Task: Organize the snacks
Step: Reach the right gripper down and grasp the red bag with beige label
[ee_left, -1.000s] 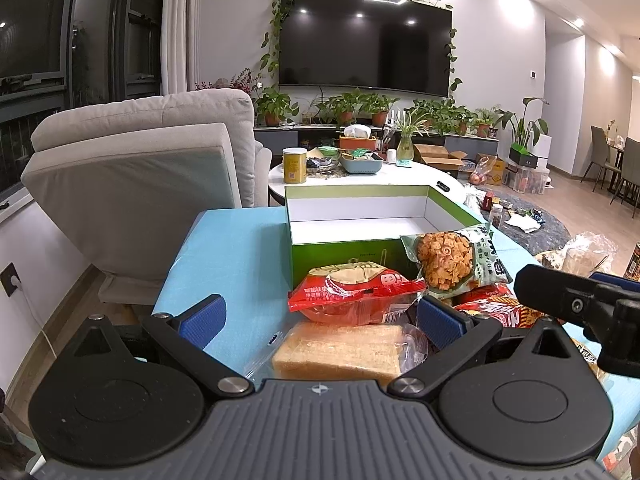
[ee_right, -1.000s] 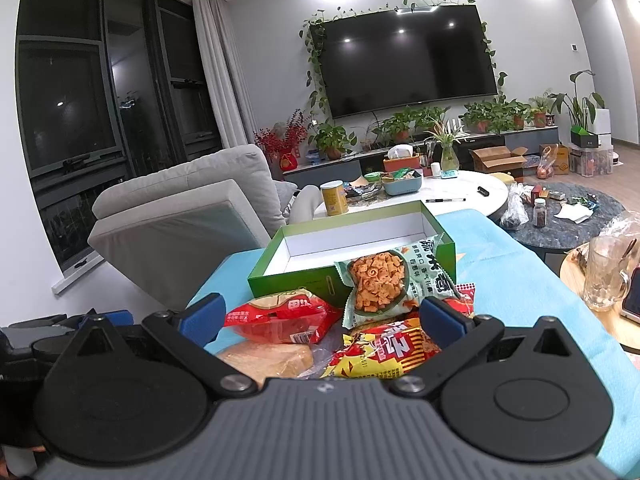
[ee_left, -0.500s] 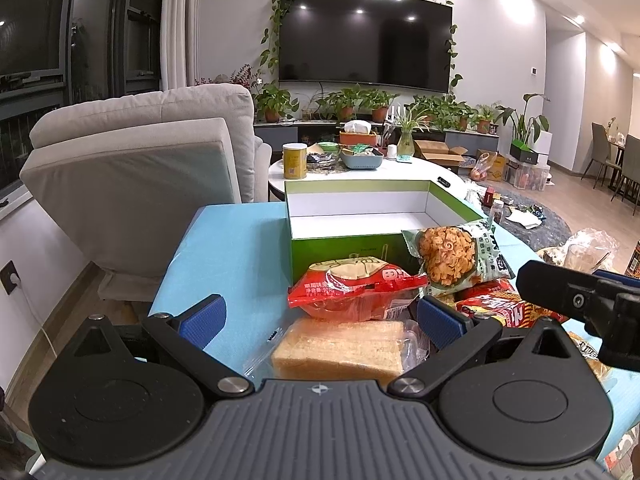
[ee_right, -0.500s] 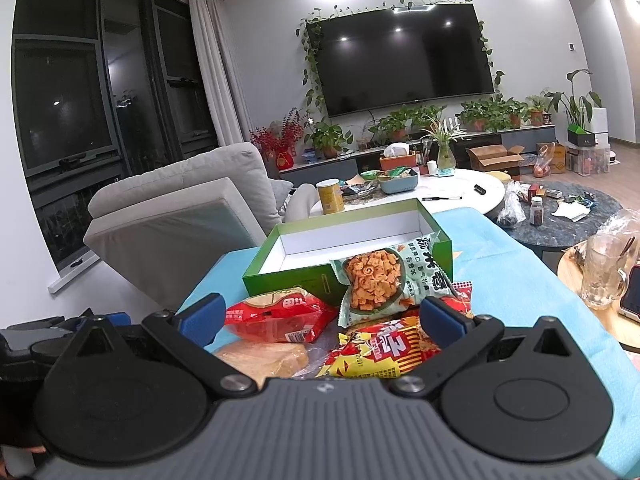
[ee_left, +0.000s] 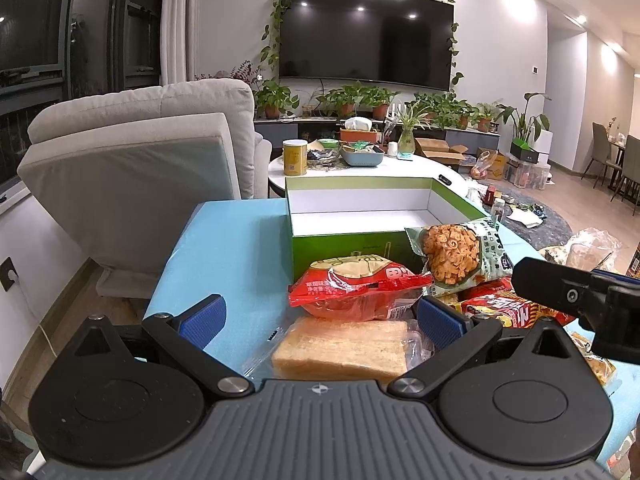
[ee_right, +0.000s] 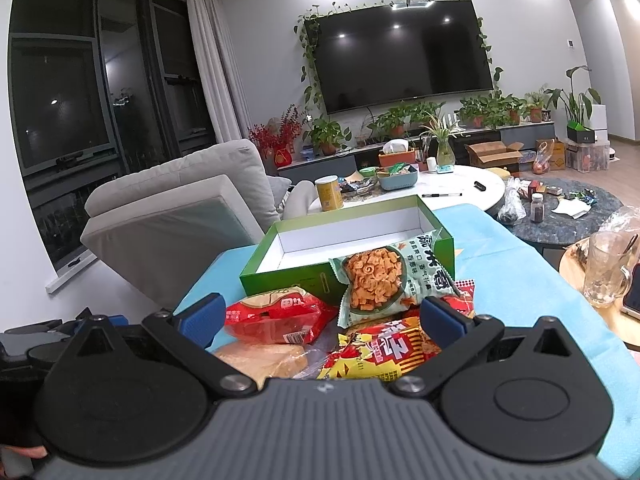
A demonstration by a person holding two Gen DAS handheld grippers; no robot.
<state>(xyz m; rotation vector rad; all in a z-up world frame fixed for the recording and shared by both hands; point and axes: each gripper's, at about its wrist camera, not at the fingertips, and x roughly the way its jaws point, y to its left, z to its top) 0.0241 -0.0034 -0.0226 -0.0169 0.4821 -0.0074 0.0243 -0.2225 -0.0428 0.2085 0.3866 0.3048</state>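
A pile of snacks lies on the blue table in front of an open, empty green box point(ee_left: 360, 248) point(ee_right: 320, 276). Nearest my open left gripper point(ee_left: 320, 318) is a clear-wrapped slab of bread point(ee_left: 340, 346), with a red packet point(ee_left: 356, 288) behind it. A green bag of orange crackers point(ee_left: 456, 256) point(ee_right: 380, 276) leans on the box. My open right gripper point(ee_right: 320, 316) hovers over a red and yellow bag point(ee_right: 384, 348), beside the red packet point(ee_right: 276, 316). The right gripper's body shows at the right of the left wrist view point(ee_left: 580, 300).
A grey recliner point(ee_left: 132, 176) stands left of the blue table point(ee_left: 228, 248). A white round table point(ee_right: 460, 192) with a yellow can and a bowl stands behind the box. A glass mug point(ee_right: 608, 268) sits on a round wooden side table at the right.
Both grippers have drifted slightly; the snack pile and box have shifted a little in view. Nothing was taken hold of.
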